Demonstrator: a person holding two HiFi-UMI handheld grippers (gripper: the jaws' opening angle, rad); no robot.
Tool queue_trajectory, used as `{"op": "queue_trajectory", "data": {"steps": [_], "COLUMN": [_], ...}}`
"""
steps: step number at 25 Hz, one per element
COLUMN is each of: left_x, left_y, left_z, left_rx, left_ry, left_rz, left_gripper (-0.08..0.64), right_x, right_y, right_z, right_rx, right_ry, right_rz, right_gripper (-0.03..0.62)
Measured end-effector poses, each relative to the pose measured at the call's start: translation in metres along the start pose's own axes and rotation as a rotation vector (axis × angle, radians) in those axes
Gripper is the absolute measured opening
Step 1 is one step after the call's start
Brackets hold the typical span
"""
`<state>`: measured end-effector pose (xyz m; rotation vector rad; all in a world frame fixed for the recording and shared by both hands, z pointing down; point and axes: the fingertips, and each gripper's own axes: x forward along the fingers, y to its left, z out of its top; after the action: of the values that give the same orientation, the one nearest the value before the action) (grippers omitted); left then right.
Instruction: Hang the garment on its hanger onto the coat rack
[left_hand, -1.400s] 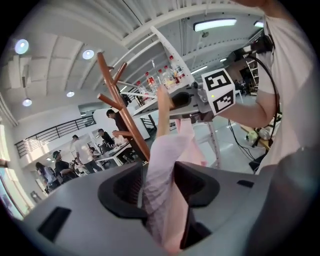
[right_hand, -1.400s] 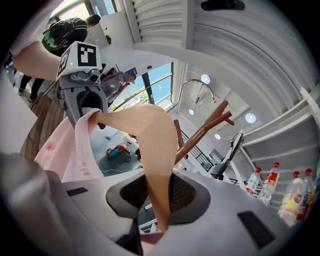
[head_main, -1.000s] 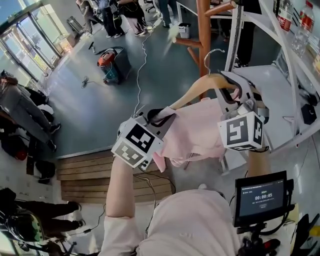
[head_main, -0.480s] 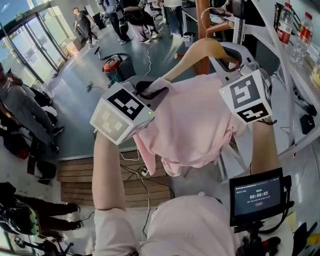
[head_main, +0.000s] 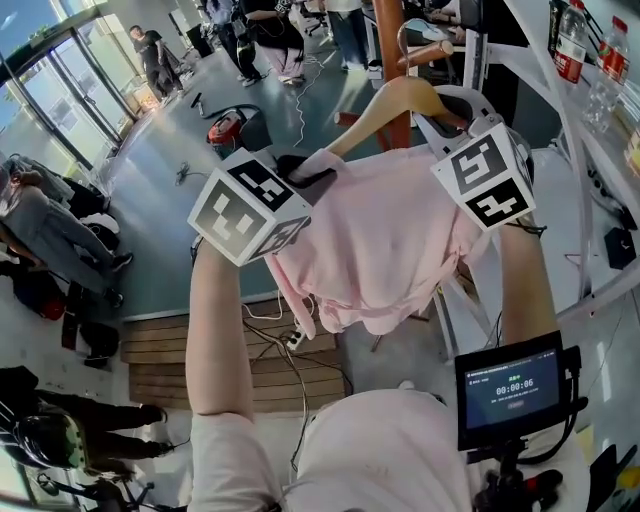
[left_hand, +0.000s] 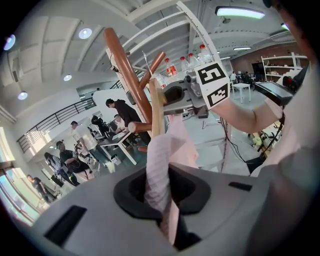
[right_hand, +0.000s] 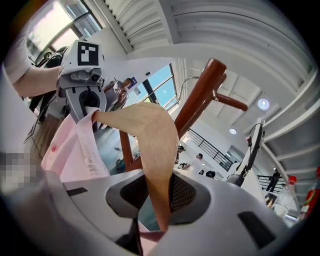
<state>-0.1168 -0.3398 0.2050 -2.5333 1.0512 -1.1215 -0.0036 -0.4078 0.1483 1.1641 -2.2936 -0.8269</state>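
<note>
Garment: pink, draped over the hanger and held up in the air between the two grippers, on the near side of the rack; its lower edge hangs free.
Hanger: wooden, arms sloping down to left and right. The left arm is mostly bare wood, the right arm is covered by cloth.
Hook: metal, at the hanger's top, close to the rack's post. Whether it touches a peg cannot be told.
Rack: brown wooden post with slanting pegs, just beyond the hanger. The left gripper view shows the post rising behind the hanger.
Left gripper: at the garment's left shoulder, jaws narrow and clamped on a fold of pink cloth.
Right gripper: at the right shoulder, jaws pressed on the hanger's wooden arm, with some pink cloth below it.
Arms: both raised, bare forearms below the marker cubes.
Vacuum: red, on the floor far left.
Monitor: near right, screen lit.
People: several standing far off, by the windows and tables.
</note>
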Motion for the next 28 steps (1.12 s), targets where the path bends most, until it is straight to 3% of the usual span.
{"op": "queue_trajectory", "data": {"steps": [9, 20, 25, 28], "left_x": [0.023, 0.047, 0.05, 0.051], "left_y": [-0.015, -0.02, -0.016, -0.02], "left_z": [-0.034, -0.039, -0.035, -0.03], "left_rx": [-0.046, -0.077, -0.059, -0.041], "left_ry": [0.07, -0.02, -0.054, -0.083], "left_rz": [-0.047, 0.015, 0.045, 0.059], "left_gripper": [0.04, 0.04, 0.041, 0.077], "right_x": [0.013, 0.017, 0.022, 0.021], "right_y": [0.032, 0.022, 0.016, 0.018], "right_z": [-0.034, -0.043, -0.041, -0.045], "right_rx": [0.033, -0.113, -0.139, -0.13], "right_ry": [0.061, 0.084, 0.081, 0.059], "right_rz": [0.038, -0.15, -0.176, -0.153], "right_gripper": [0.1, 0.098, 0.1, 0.103]}}
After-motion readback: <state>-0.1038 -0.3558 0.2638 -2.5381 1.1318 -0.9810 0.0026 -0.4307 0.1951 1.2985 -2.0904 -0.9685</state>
